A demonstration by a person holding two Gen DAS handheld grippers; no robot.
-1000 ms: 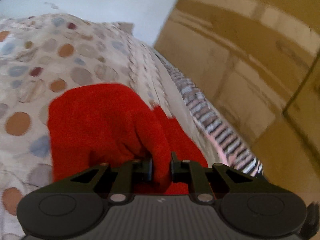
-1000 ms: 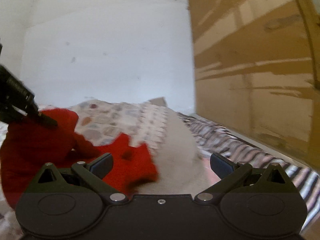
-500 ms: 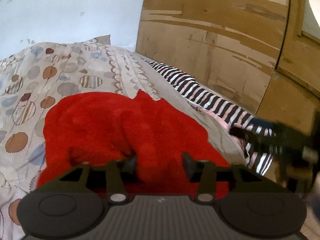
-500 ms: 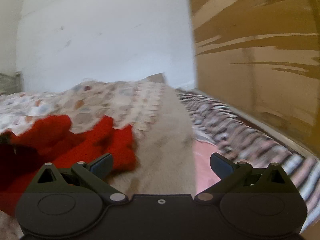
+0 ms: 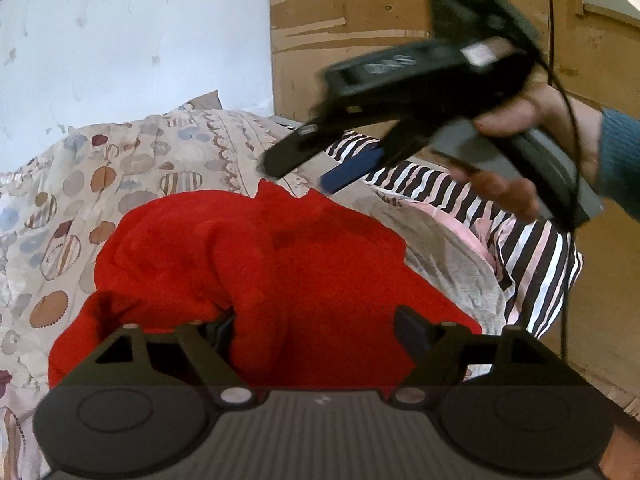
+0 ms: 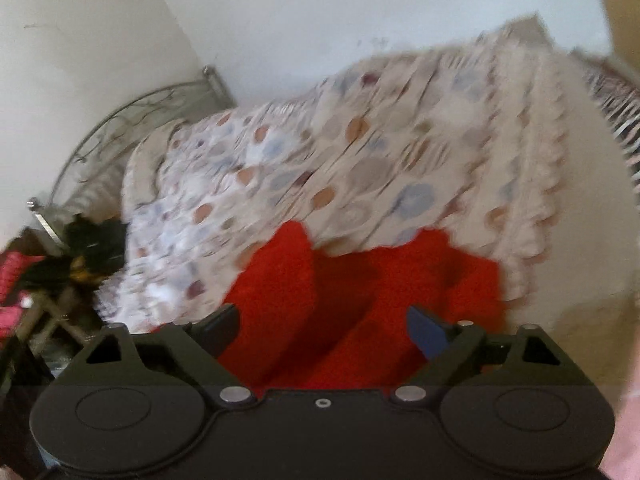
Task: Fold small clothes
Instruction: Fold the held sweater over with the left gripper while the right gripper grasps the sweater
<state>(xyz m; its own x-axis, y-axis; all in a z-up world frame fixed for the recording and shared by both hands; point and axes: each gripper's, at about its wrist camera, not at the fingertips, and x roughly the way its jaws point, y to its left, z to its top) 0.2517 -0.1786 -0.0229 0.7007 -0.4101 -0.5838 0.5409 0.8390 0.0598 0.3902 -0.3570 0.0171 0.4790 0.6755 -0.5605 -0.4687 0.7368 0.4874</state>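
Red garment (image 5: 256,264) lies bunched on the bed, over the spotted bedspread (image 5: 132,168), near the edge where the striped sheet (image 5: 532,256) hangs. Not yet flat; folds and a raised ridge run through the middle.

Left tool (image 5: 316,332): jaws opening, already wide. Red cloth bulges up between them but the pads do not press it; the left finger is half buried in a fold.

Right tool (image 6: 324,328): jaws wide but closing, red fabric below and between them, no pinch visible. View blurred. In the left view it hangs above the garment's far edge, held by a hand (image 5: 532,128).

Judgement: step in hand is a regrip for the next fold. To do it well:
- clear the left finger of the fold first;
- pinch a single edge or corner, not the bunch;
- spread flat, then fold.
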